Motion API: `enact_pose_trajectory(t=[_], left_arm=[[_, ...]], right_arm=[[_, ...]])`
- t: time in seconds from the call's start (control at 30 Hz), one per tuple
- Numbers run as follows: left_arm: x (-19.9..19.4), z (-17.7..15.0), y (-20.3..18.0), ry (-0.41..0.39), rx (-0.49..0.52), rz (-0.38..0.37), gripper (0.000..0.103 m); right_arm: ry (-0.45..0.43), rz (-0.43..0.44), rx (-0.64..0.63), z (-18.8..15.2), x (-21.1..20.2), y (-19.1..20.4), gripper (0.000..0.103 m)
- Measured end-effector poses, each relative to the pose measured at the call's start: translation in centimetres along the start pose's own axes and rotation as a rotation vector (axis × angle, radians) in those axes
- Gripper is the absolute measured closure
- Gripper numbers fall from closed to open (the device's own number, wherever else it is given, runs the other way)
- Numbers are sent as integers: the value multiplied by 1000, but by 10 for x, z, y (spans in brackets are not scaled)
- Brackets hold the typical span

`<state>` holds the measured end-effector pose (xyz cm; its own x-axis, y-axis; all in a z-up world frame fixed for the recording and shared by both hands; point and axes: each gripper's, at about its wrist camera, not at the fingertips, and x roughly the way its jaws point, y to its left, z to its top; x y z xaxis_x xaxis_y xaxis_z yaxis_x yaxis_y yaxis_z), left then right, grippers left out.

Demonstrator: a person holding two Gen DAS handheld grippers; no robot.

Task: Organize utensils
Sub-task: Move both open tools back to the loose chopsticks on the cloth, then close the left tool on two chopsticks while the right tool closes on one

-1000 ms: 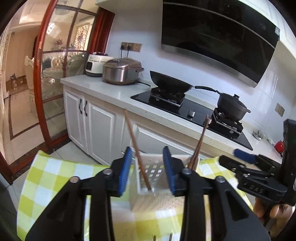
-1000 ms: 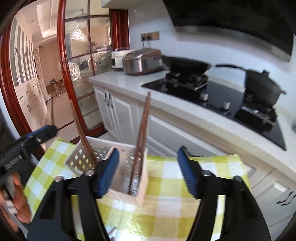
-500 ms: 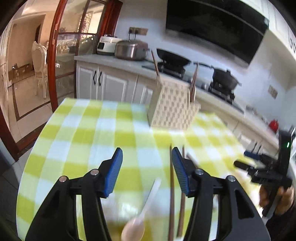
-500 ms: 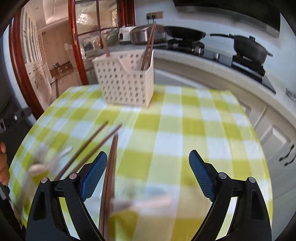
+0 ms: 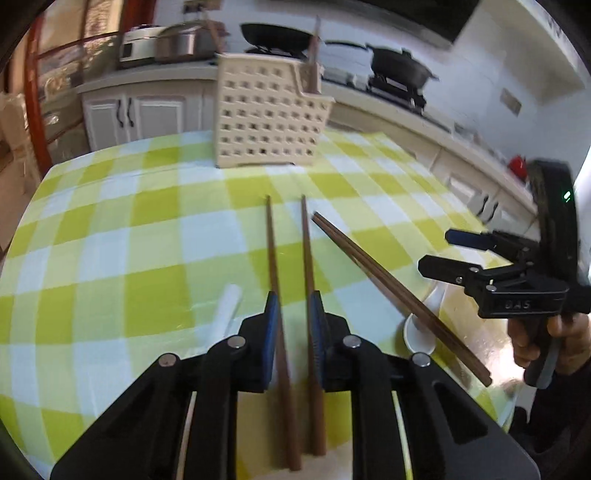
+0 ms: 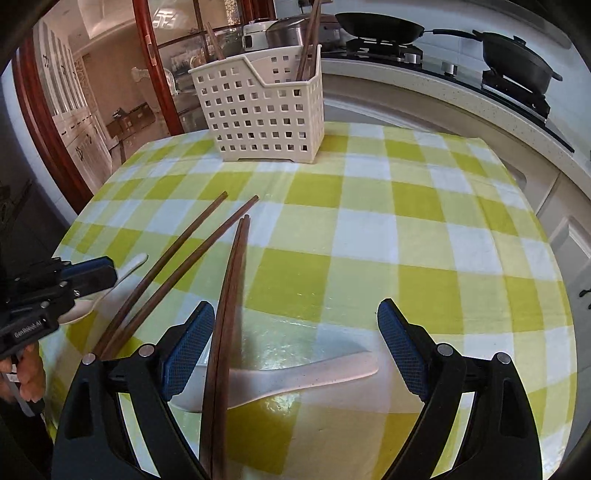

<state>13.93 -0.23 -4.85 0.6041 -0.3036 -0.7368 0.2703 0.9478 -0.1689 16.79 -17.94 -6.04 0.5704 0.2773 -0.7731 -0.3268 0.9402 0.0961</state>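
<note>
Chopsticks (image 5: 274, 266) on checked tablecloth (image 5: 155, 236)

Black wok (image 6: 380, 26) and lidded pot (image 6: 517, 61) on the stove, rice cooker (image 6: 291, 31), glass door (image 6: 110, 92).

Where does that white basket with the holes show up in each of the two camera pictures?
Left wrist view: the white basket stands top centre, at the table's far end.
Right wrist view: the basket is upper centre, slightly left.
Shared landmark: the yellow checked tablecloth under it.
</note>
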Motion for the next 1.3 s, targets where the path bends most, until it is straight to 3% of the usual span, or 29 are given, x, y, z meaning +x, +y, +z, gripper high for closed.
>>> enact_pose_trajectory(t=[0.33,0.43,0.57,1.13,1.3], left_arm=[[56,17,-18,108,80,56,86],[56,16,-18,106,86,64,87],[52,12,-13,104,66,60,95],[43,4,-3,91,16,22,95],[43,6,-4,101,14,29,95]], right_arm=[[29,-11,-55,0,0,6,19],[39,-5,-68,2,4,11,23],[77,-9,-60,5,19,15,36],[106,-24,-75,6,32,18,39],[130,-35,-84,7,38,19,46]])
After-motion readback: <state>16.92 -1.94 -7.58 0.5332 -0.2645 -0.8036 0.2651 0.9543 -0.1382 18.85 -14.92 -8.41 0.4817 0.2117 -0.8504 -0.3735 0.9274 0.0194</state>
